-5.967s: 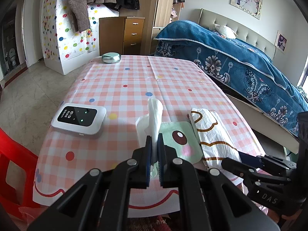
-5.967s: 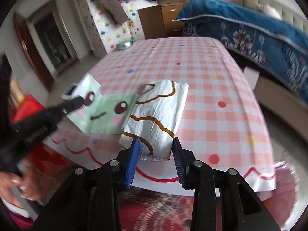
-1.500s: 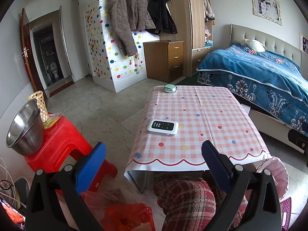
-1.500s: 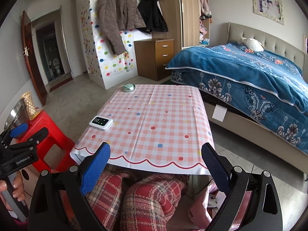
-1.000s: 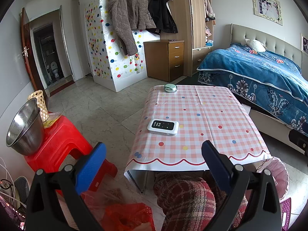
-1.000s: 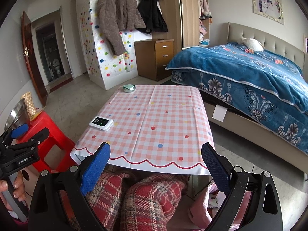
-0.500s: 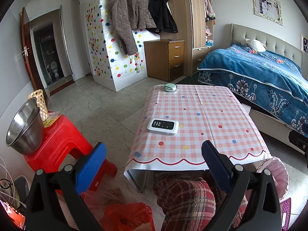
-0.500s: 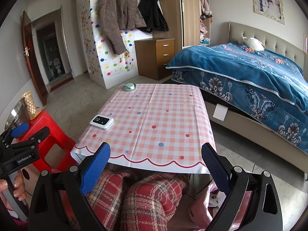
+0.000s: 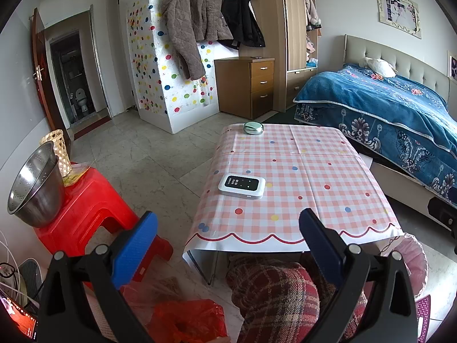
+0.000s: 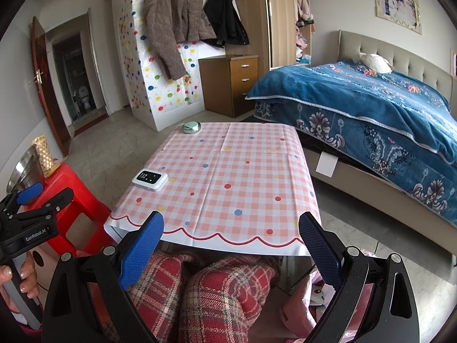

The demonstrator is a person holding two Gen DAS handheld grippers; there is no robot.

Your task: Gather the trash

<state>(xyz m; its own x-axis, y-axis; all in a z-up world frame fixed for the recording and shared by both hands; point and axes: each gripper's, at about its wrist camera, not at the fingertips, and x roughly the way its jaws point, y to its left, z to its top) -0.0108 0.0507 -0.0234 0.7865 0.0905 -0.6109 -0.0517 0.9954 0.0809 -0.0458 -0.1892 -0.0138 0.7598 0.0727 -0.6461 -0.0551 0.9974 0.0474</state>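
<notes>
Both grippers are held back from the low table with its pink checked cloth. My left gripper is open wide with nothing between its blue pads. My right gripper is also open and empty. In the right wrist view the left gripper appears at the far left, held by a hand. A pink-lined bin stands on the floor at the table's right corner, and printed wrappers lie in it. No wrappers lie on the table.
A white device with a dark screen and a small green case sit on the table. A red stool with a steel bowl stands left. A bed is right. Plaid-clad knees are below.
Six seconds ago each gripper was at the table, the left shut on a tissue pack and the right around a wrapper. Both now stand open and empty. Nothing has moved over the last 1.5 seconds.
</notes>
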